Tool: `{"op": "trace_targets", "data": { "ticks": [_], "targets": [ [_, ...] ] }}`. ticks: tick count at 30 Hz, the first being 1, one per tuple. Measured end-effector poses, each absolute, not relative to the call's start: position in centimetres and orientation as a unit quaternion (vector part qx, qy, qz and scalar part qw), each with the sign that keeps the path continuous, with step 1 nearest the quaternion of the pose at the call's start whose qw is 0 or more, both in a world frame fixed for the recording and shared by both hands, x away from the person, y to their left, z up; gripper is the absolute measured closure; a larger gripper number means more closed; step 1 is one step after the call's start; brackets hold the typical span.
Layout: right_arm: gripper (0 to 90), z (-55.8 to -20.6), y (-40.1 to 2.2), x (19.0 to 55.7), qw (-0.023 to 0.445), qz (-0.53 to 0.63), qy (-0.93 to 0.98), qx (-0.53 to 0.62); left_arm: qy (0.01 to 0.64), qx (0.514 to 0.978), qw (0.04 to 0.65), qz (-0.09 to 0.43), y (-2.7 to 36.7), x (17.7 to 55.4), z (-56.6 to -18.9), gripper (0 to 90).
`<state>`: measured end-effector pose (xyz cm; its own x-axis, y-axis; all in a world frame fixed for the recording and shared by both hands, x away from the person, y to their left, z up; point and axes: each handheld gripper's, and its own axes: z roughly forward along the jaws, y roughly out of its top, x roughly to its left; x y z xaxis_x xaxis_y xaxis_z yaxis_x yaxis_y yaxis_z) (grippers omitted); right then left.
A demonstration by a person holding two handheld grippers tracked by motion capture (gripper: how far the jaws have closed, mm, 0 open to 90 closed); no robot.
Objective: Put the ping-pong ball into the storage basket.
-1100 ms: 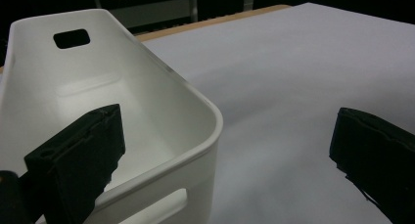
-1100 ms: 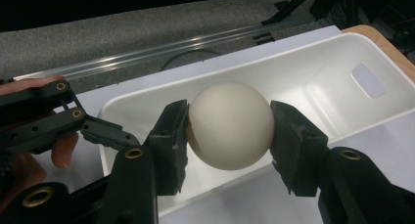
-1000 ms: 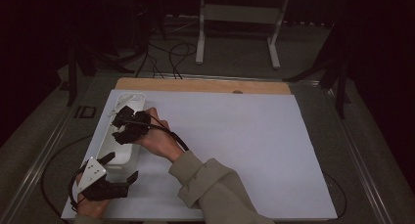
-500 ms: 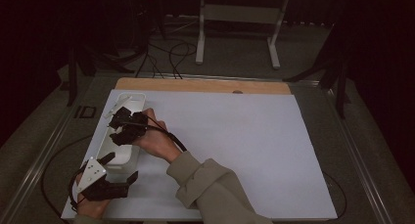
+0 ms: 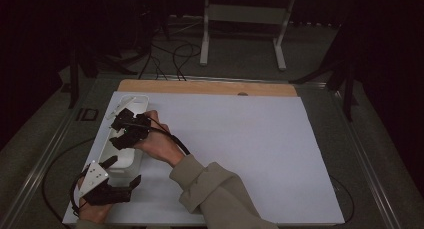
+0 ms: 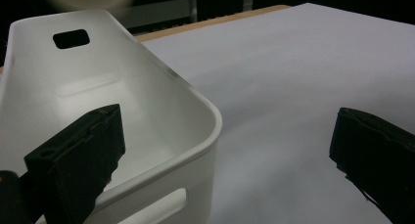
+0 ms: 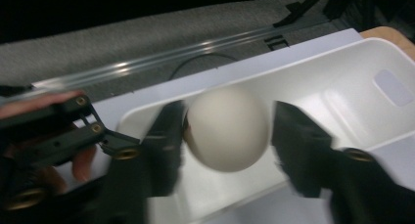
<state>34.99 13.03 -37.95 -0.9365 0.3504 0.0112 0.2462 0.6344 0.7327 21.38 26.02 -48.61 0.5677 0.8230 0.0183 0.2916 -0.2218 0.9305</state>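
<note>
1. One white sheet [image 5: 240, 154] covers your table; a wooden edge [image 5: 205, 87] shows at the far side, with dark floor, cables and a white frame [image 5: 240, 19] beyond.
2. One white bin [image 5: 122, 156] lies at the sheet's left edge.
3. One pale ball [image 7: 227, 127] sits between your right gripper [image 7: 225, 136]'s jaws above the bin; those jaws have just been opening, with a gap on one side.
4. Your left gripper [image 6: 225, 150] stands wide at the bin's near end, one jaw inside the rim.
</note>
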Motion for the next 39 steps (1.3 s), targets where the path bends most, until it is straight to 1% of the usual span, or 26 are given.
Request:
{"op": "trace_targets", "data": {
  "ticks": [1, 4, 5, 8, 39],
  "targets": [
    [28.9, -37.9, 13.0, 35.0, 0.066, 0.396, 0.9, 0.167, 0.38, 0.734, 0.495, 0.268, 26.0, 21.4, -48.6, 0.4],
    [18.4, -37.9, 13.0, 35.1, 0.071, 0.397, 0.898, 0.178, 0.38, 0.734, 0.495, 0.268, 26.0, 21.4, -48.6, 0.4],
    [18.4, -37.9, 13.0, 35.1, 0.071, 0.397, 0.898, 0.178, 0.38, 0.734, 0.495, 0.268, 26.0, 21.4, -48.6, 0.4],
    [13.9, -37.9, 12.9, 35.1, 0.079, 0.394, 0.898, 0.178, 0.38, 0.734, 0.495, 0.268, 26.0, 21.4, -48.6, 0.4],
    [12.1, -37.7, 11.7, 34.9, 0.083, 0.386, 0.902, 0.176, 0.38, 0.734, 0.494, 0.269, 26.0, 21.4, -48.6, 0.4]
  ]
}}
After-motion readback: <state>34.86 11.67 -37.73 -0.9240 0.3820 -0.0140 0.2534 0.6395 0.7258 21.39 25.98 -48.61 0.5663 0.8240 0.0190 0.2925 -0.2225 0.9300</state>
